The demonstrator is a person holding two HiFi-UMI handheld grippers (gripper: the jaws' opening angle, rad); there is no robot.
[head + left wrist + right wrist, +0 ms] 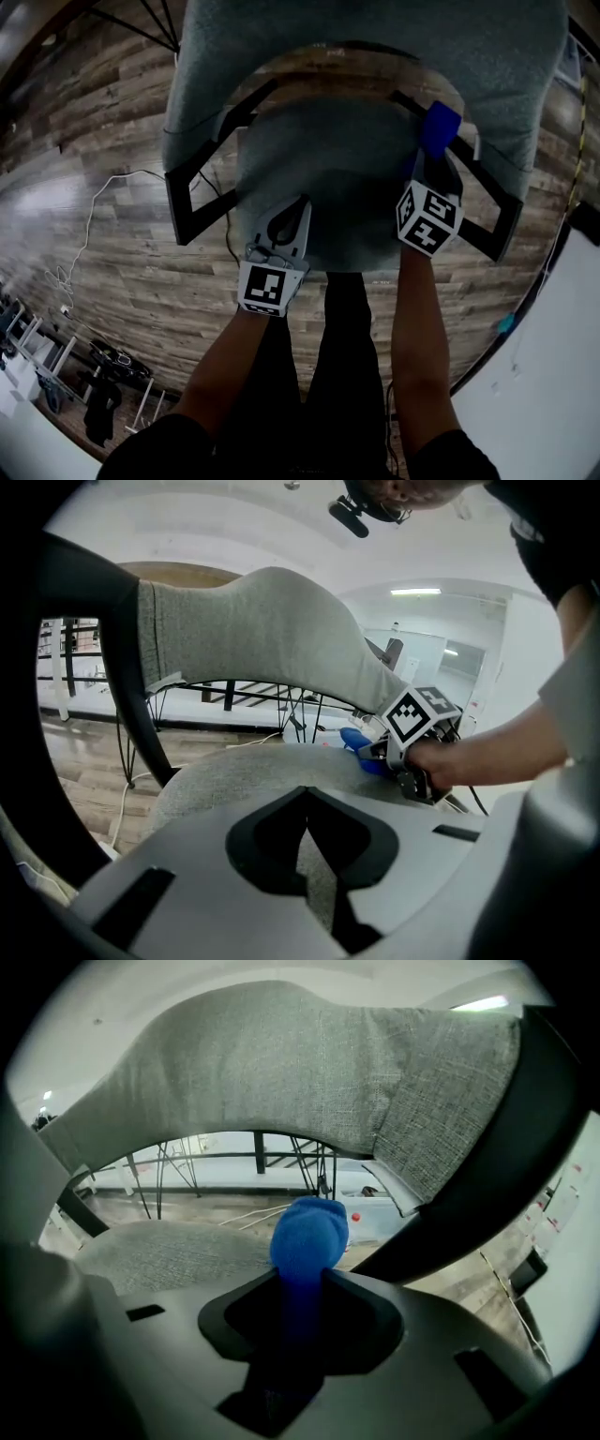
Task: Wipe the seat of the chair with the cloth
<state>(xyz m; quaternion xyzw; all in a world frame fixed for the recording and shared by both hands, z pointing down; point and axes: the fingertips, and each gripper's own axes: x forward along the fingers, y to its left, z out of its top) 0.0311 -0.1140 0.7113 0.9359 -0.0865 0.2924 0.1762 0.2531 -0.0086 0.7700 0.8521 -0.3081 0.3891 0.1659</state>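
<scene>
Right gripper (298,1290) clamps the cloth (309,1232) and should press it flat across the seat (159,1252); left gripper (305,803) is closed, empty

Backrest (375,56): cut off by the upper edge. Cloth (309,1232): lower part hidden inside the right hand-held gripper (302,1309). Dark objects (103,375) on the floor (141,253), lower left: too dim to identify.
</scene>
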